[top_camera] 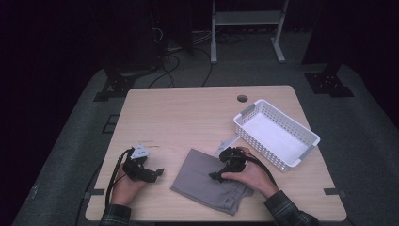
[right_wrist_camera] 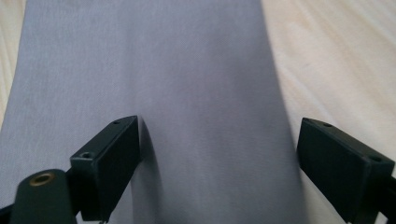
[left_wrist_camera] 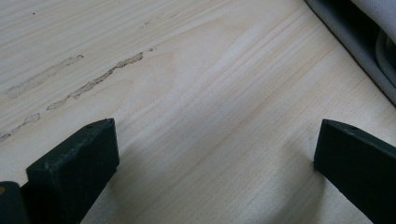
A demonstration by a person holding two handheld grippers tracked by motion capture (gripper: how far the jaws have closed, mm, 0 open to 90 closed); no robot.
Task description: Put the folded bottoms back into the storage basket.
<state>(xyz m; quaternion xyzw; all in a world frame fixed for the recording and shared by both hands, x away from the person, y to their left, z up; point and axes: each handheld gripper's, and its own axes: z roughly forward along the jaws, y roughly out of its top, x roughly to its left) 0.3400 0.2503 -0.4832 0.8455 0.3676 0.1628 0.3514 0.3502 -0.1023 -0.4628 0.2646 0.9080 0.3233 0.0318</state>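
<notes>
At the near left, the left gripper [top_camera: 157, 172] rests with jaws spread over bare table [top_camera: 188, 117]. Centre-near lies the folded grey cloth [top_camera: 202, 181]; the right gripper [top_camera: 214, 176] hovers released above it. Pinching one layer could unfold it. At the right stands the white basket [top_camera: 301, 151].

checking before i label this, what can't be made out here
- Grey cloth: its near right part sits under the right hand, high view.
- Cloth's far end: cut off by the top edge, right gripper view.
- White basket: its perforated walls are too small to read, high view.
</notes>
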